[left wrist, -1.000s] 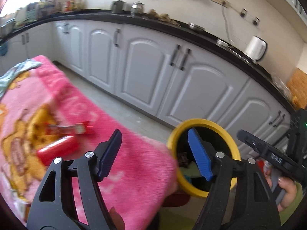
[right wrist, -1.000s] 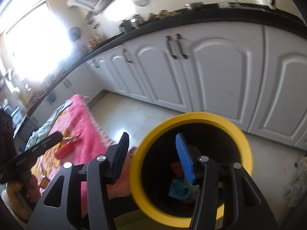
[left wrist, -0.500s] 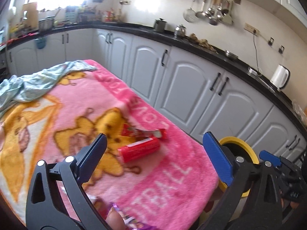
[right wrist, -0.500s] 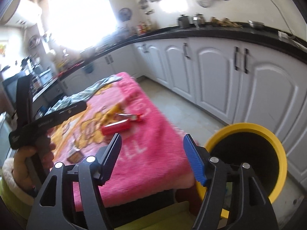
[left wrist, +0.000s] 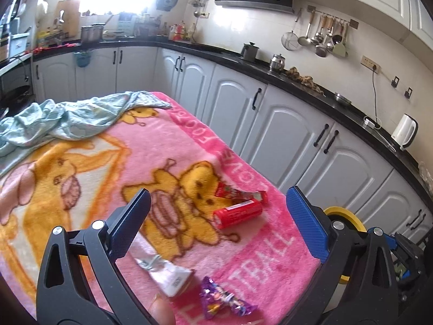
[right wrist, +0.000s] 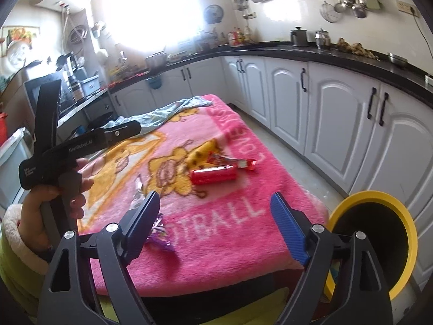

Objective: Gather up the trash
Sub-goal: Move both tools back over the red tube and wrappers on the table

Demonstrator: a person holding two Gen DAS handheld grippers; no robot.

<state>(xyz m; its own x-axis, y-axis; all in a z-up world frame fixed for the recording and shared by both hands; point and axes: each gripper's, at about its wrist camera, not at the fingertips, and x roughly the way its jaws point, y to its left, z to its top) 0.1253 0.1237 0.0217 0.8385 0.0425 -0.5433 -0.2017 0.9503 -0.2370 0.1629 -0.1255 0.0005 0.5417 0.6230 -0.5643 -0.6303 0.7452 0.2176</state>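
On the pink blanket (left wrist: 167, 146) lie a red tube (left wrist: 238, 213), a red wrapper (left wrist: 238, 192), a white-silver packet (left wrist: 165, 272) and a purple wrapper (left wrist: 224, 302). My left gripper (left wrist: 219, 224) is open and empty above the blanket's near edge. My right gripper (right wrist: 216, 227) is open and empty over the blanket's front, with the purple wrapper (right wrist: 158, 234) by its left finger. The red tube (right wrist: 213, 174) and red wrapper (right wrist: 232, 162) lie beyond it. The yellow-rimmed bin (right wrist: 376, 241) stands on the floor to the right; it also shows in the left wrist view (left wrist: 343, 216).
A light blue cloth (left wrist: 67, 119) is bunched at the blanket's far end. White cabinets (left wrist: 284, 132) under a black counter run along the back and right. The left hand-held gripper body (right wrist: 67, 146) is at the left of the right wrist view.
Both grippers have swung away from the bin's mouth to the left and now face the blanket. Both have opened wider. More trash on the blanket has come into view.
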